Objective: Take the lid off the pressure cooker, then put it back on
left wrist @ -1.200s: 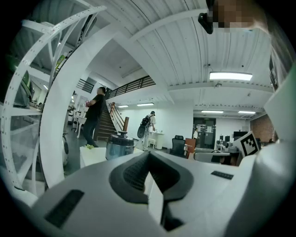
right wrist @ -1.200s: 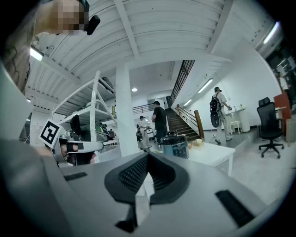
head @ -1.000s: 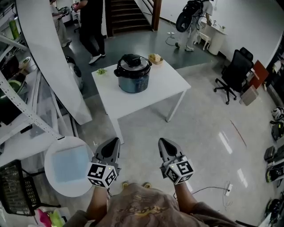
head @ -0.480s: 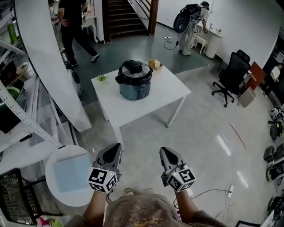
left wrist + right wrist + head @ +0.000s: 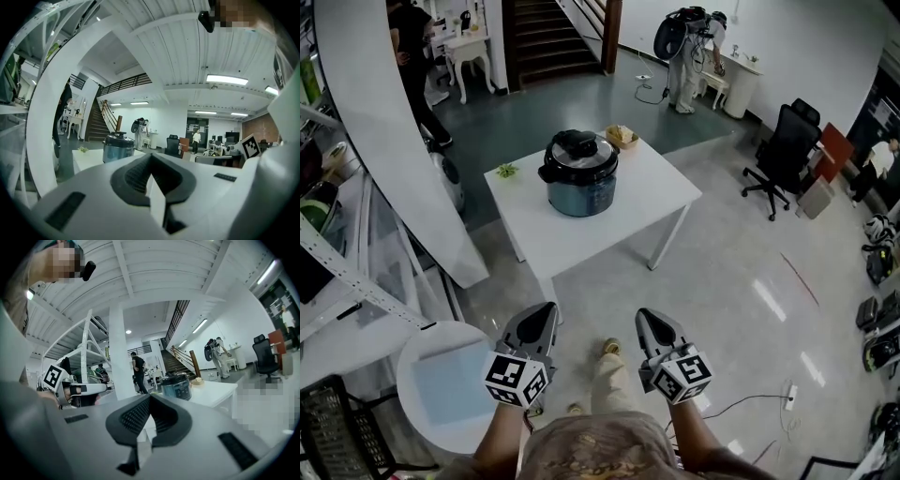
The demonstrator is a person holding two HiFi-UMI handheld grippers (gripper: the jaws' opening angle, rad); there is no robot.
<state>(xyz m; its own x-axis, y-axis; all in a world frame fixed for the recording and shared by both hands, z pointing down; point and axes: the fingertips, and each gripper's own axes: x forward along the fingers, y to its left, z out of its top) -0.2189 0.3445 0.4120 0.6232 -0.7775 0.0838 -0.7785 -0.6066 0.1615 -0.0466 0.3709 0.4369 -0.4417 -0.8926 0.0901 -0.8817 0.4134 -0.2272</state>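
Note:
A blue-grey pressure cooker with its black lid on stands on a white square table ahead of me. It also shows small in the left gripper view, pressure cooker, and in the right gripper view, pressure cooker. My left gripper and right gripper are held side by side over the floor, well short of the table. Both are shut with nothing between the jaws. They point level toward the table.
A small green plant and a basket of snacks sit on the table's far side. A round white side table stands at my left, beside a white column and shelving. An office chair is at the right. People stand in the background.
The view has shifted: the table and cooker sit a little more to the left and nearer. A foot now shows between the grippers. The person at the top left has walked farther away.

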